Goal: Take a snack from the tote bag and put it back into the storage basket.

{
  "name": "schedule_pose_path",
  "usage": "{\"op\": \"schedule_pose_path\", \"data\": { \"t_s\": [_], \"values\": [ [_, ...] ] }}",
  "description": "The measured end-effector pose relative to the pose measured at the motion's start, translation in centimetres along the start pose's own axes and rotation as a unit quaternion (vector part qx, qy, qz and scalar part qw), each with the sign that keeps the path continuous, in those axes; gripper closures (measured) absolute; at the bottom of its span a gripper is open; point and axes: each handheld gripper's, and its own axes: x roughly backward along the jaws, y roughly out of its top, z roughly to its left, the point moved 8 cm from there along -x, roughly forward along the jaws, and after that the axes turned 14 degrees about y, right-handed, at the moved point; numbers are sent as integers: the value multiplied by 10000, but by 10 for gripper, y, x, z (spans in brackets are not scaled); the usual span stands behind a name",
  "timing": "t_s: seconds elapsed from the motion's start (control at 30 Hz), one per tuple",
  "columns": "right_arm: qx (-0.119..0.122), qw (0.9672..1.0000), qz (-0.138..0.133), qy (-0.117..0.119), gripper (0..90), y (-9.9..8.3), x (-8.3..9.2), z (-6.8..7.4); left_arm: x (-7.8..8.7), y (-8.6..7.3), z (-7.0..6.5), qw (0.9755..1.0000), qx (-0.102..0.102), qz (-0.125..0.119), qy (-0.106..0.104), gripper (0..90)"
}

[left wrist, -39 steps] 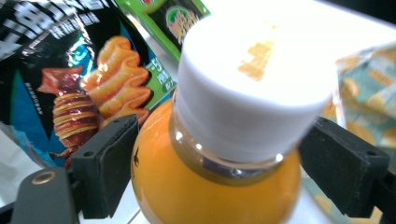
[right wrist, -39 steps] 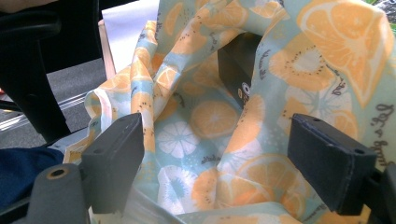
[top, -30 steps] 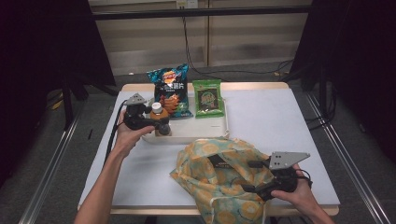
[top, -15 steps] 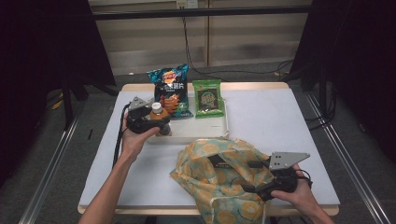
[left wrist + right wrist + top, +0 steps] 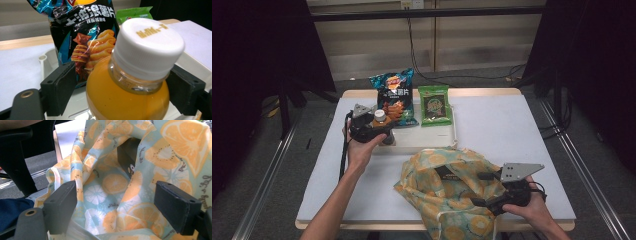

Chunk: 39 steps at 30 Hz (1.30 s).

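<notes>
change: left tongs (image 5: 384, 131) edged along tray (image 5: 432, 141), bottle (image 5: 130, 82) between jaws, grip unclear | right tongs (image 5: 482, 202) spread in bag (image 5: 447, 190) mouth, unmoved | next: bottle into bag

high: above, forward-down on table (image 5: 512, 125) | tool views: close | shared: chip bag (image 5: 393, 97), fruit-print bag (image 5: 447, 190)
</notes>
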Motion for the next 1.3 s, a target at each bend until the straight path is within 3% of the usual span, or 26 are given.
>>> {"op": "schedule_pose_path", "data": {
  "t_s": [0.2,0.33,0.57,0.67,0.73,1.0,1.17,1.3],
  "values": [
    [-1,10000,-2,9,184,0,0,0,-2,-2,-3,9999,121,8,57,195],
    [-3,10000,1,13,184,0,0,0,-2,-3,-7,9999,120,35,82,288],
    [-6,10000,-5,6,184,0,0,0,-2,-2,-7,9999,30,90,68,297],
    [-2,10000,-3,4,183,0,1,-1,-2,-1,-4,9998,-99,109,-134,299],
    [-4,10000,-6,-12,183,0,1,-1,-3,-1,-3,9997,-1,133,-208,299],
    [-25,10000,-6,-1,183,0,1,-1,1,5,5,9965,-188,119,-801,300],
    [-12,10000,16,-24,181,-1,0,-2,4,13,8,9925,-443,144,-1130,299],
    [-12,10000,8,-15,180,-1,0,-2,5,15,11,9868,-706,120,-1452,299]
  ]
}}
